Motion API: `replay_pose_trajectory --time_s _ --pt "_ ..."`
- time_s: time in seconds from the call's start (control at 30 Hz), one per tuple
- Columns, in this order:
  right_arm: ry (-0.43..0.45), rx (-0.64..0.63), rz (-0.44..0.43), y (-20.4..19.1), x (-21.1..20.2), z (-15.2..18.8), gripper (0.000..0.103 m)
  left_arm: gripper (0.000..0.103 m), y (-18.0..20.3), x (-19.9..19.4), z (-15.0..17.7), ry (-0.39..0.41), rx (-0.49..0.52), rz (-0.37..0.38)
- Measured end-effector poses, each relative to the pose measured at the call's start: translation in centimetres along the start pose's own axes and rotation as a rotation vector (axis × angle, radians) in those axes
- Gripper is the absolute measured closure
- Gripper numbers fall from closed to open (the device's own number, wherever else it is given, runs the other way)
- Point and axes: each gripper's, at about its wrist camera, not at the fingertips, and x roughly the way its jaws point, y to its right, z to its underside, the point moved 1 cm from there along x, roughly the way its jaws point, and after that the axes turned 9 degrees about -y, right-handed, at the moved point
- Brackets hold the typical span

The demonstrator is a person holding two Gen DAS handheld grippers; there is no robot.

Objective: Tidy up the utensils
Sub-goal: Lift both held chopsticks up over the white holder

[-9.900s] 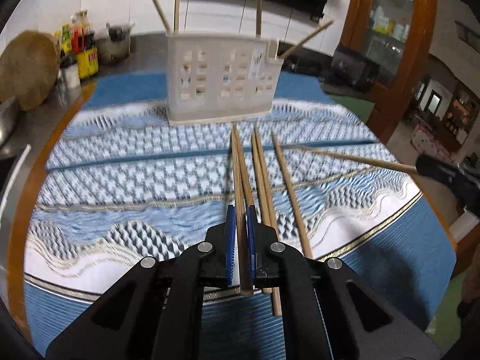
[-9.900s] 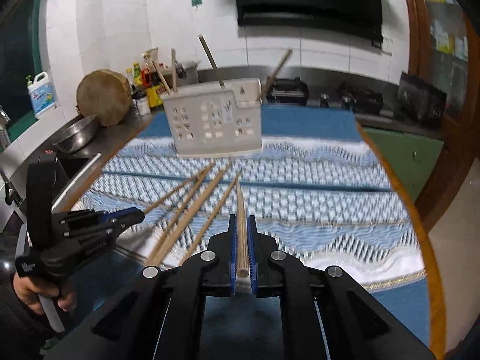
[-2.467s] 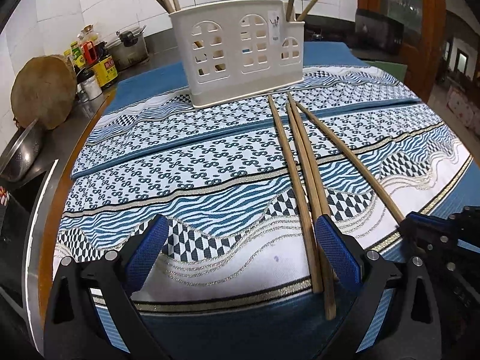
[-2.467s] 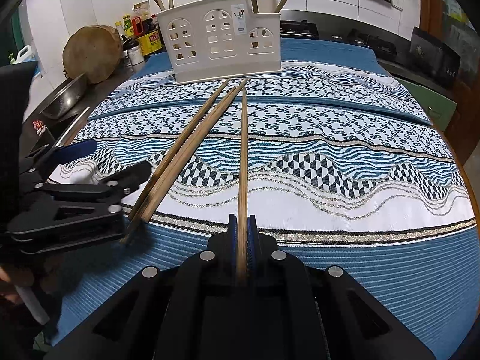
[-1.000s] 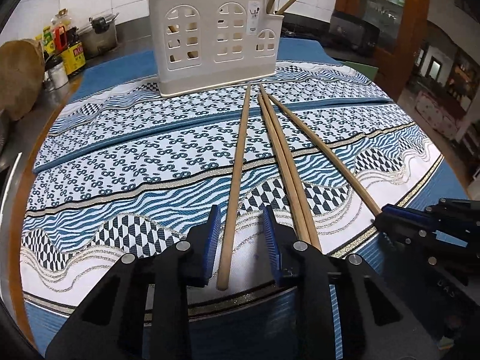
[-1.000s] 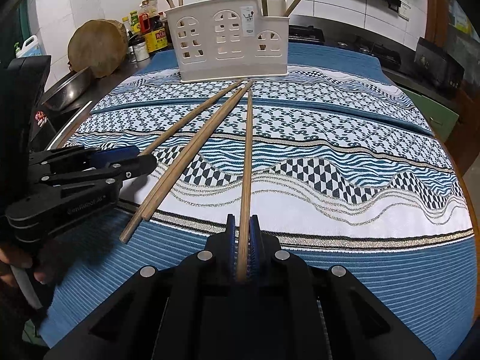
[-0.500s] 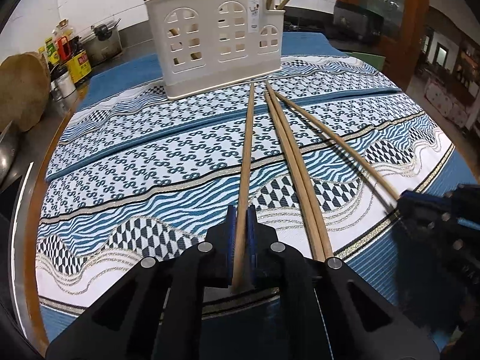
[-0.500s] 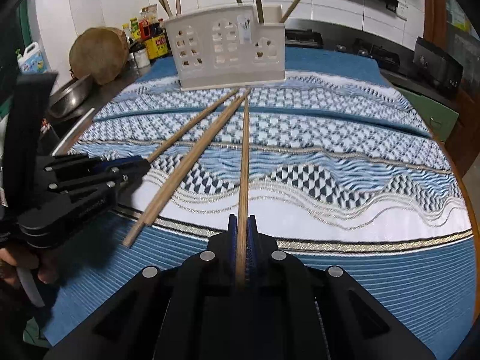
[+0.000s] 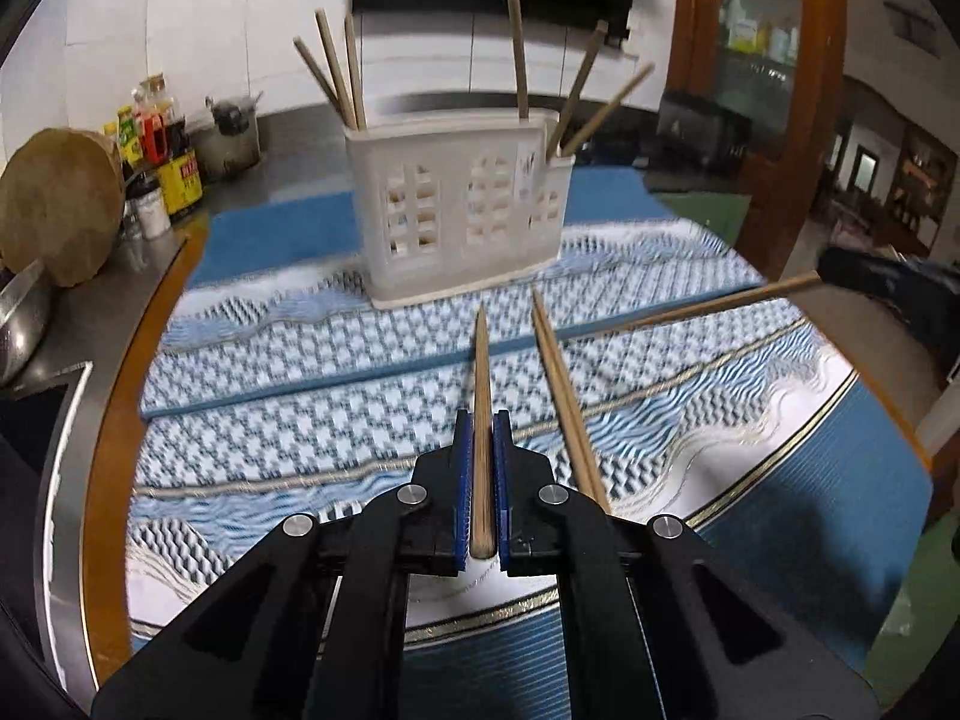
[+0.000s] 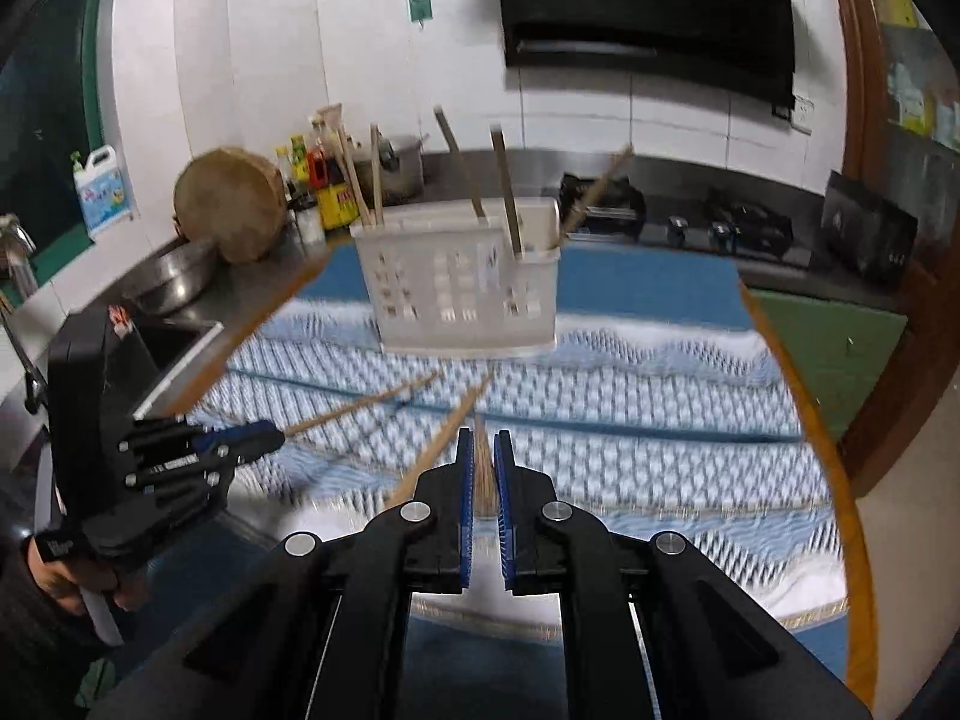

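Observation:
A white perforated utensil holder (image 9: 462,204) stands on the blue patterned cloth, with several chopsticks upright in it; it also shows in the right wrist view (image 10: 462,288). My left gripper (image 9: 480,432) is shut on a wooden chopstick (image 9: 481,396), lifted and pointing at the holder. My right gripper (image 10: 480,450) is shut on another chopstick (image 10: 483,468), also raised; this chopstick shows at the right in the left wrist view (image 9: 720,303). Two chopsticks (image 9: 564,396) lie together on the cloth, right of my left gripper. The left gripper shows in the right wrist view (image 10: 264,441).
The round table has a wooden rim (image 9: 114,420). A steel counter at the left holds a round wooden block (image 9: 60,204), bottles (image 9: 162,150) and a pot (image 9: 228,132). A stove (image 10: 738,228) lies behind the table. A wooden cabinet (image 9: 768,90) stands at the right.
Both grippers have lifted their chopsticks off the cloth and risen. The views now look down on the holder from higher up. Two chopsticks stay on the cloth.

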Motion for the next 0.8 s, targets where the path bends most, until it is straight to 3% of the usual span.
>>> replay_pose_trajectory --time_s 0.37,0.6,0.8 --pt "0.028 -0.046 0.01 1.0 -1.6 -9.6 0.096 0.098 -1.7 -2.5 -2.4 0.056 -0.019 0.03" --pt "0.096 -0.069 0.076 1.2 -3.2 -16.7 0.096 0.098 -2.5 -3.7 -4.3 0.079 -0.005 0.037" --pt "0.12 -0.062 0.117 1.6 -1.8 -21.3 0.096 0.098 -2.9 -4.1 -5.7 0.09 0.011 0.026"
